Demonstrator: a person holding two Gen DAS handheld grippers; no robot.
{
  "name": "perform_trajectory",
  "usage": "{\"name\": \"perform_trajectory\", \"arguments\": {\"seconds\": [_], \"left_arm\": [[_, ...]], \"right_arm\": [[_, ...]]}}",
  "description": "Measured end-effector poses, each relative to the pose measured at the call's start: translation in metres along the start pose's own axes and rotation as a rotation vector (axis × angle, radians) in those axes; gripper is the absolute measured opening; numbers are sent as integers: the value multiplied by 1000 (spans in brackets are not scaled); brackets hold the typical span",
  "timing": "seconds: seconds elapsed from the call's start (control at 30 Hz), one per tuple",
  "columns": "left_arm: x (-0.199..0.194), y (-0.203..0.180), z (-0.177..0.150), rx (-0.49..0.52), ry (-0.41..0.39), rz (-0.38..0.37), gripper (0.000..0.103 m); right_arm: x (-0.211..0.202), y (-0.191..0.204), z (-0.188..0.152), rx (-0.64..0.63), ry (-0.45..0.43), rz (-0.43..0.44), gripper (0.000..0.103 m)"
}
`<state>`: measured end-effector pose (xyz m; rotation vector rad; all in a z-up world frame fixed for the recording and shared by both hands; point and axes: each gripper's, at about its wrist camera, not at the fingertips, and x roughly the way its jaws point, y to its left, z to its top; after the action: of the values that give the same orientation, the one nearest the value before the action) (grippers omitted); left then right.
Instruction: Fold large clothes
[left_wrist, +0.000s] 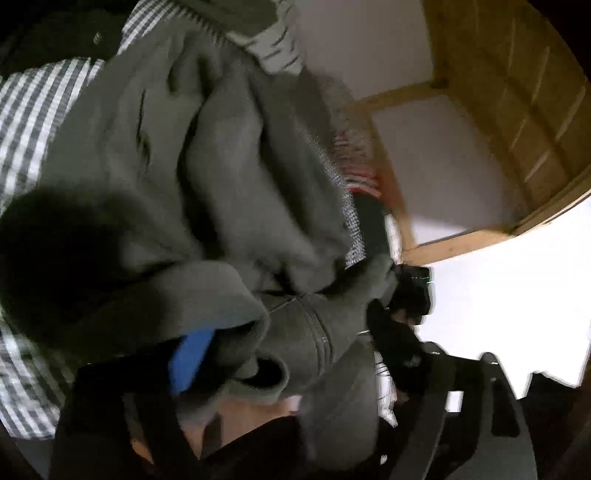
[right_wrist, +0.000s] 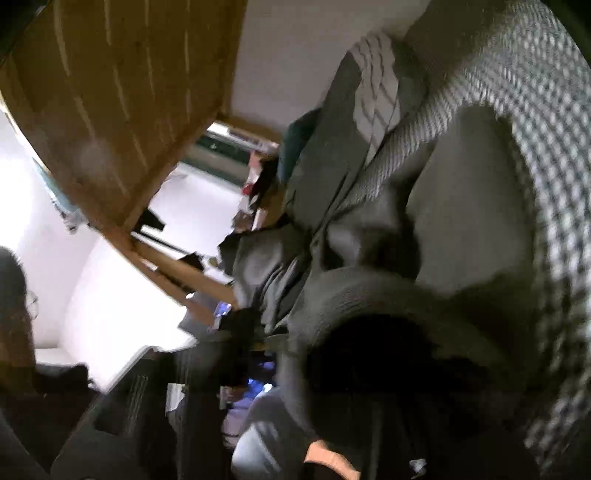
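Grey fleece: a big, thick grey garment (left_wrist: 207, 177) fills the left wrist view, heaped in soft folds on a grey-and-white checked bedcover (left_wrist: 33, 110).
Left wrist view, fingers: the left gripper (left_wrist: 236, 369) sits low in the picture; one blue pad (left_wrist: 190, 360) shows against a rolled hem, the other finger is a dark blur. The jaws look spread with cloth lying between them, not pinched.
Left wrist view, other hand: the right gripper (left_wrist: 410, 295) appears as a dark shape at the garment's far edge, beside a stitched seam.
Left wrist view, surroundings: a pale wall (left_wrist: 369, 40) and a wooden frame (left_wrist: 498, 92) stand behind the bed.
Right wrist view, cloth: the same garment bunches across the middle, a ribbed cuff or hem curling just over the dark mass of the right gripper's own fingers. How wide they stand I cannot tell here; the cloth hides them and all is blurred.
Right wrist view, person: a sleeve and part of a hand (right_wrist: 328, 461) show at the bottom edge.
Step in hand, as I judge it: letting go of one fold and reaching for the next edge.
Doing it well: find a seam or hem, take a single layer, pull it flat before laying it over.
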<state>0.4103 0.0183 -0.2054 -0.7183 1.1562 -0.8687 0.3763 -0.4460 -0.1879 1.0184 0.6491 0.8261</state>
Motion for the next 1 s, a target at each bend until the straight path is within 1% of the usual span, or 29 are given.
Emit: {"name": "perform_trajectory", "arguments": {"seconds": [0.03,0.07,0.1,0.13,0.17,0.2,0.23,0.3,0.33,0.37,0.43,0.47,0.53,0.57,0.6,0.63,0.67,0.7,0.73,0.77,0.8,0.83,0.87,0.9,0.93,0.97,1.0], "left_arm": [[5,0,-11,6,-14,34,85],[7,-1,-20,11,-38,65,85],[7,-2,-27,20,-54,90,85],[6,-3,-32,29,-74,117,85],[5,-6,-39,50,-98,160,86],[5,-8,-42,66,-105,179,88],[8,-10,-47,103,-101,223,89],[16,-16,-55,144,-47,389,90],[18,-18,-59,155,-25,436,90],[18,-20,-66,165,-14,469,92],[15,-18,-76,153,-13,474,97],[16,-13,-80,138,-6,467,97],[21,7,-86,58,41,490,97],[23,13,-87,25,62,506,97],[23,16,-88,7,68,496,97],[23,16,-87,14,61,482,97],[24,14,-87,25,56,474,97],[26,13,-86,31,61,477,97],[29,12,-87,41,80,497,97],[32,11,-87,54,97,516,97],[33,8,-88,76,123,531,97],[33,6,-89,86,124,532,97],[30,2,-89,90,115,522,95],[22,-4,-90,100,98,513,79],[11,-10,-89,117,76,525,53],[0,-11,-88,116,59,517,27],[-11,-11,-88,106,42,493,15]], "right_arm": [[1,0,-9,3,7,2,73],[3,1,-16,0,24,-16,76],[6,3,-19,-7,43,-51,82],[8,6,-21,-15,57,-80,83],[11,9,-23,-25,70,-105,83],[14,11,-23,-30,76,-115,83],[16,12,-25,-37,90,-129,80],[21,12,-29,-33,112,-179,74],[23,13,-32,-33,126,-200,74],[24,17,-37,-50,137,-218,74],[23,21,-46,-64,146,-219,69],[24,22,-49,-70,160,-232,69],[25,26,-60,-114,222,-311,70],[26,28,-69,-145,273,-379,71],[25,28,-76,-158,301,-414,71],[24,26,-85,-168,334,-454,70],[24,24,-91,-165,350,-466,69],[24,20,-98,-143,366,-488,62],[23,13,-101,-106,370,-536,56],[22,7,-102,-61,369,-589,52],[22,2,-104,-35,363,-596,35],[22,4,-107,-38,358,-565,26],[21,7,-110,-49,353,-550,24],[18,12,-114,-61,345,-533,19],[16,15,-117,-54,334,-509,18],[9,17,-120,-22,302,-458,17],[3,19,-123,-6,280,-426,16]]}}
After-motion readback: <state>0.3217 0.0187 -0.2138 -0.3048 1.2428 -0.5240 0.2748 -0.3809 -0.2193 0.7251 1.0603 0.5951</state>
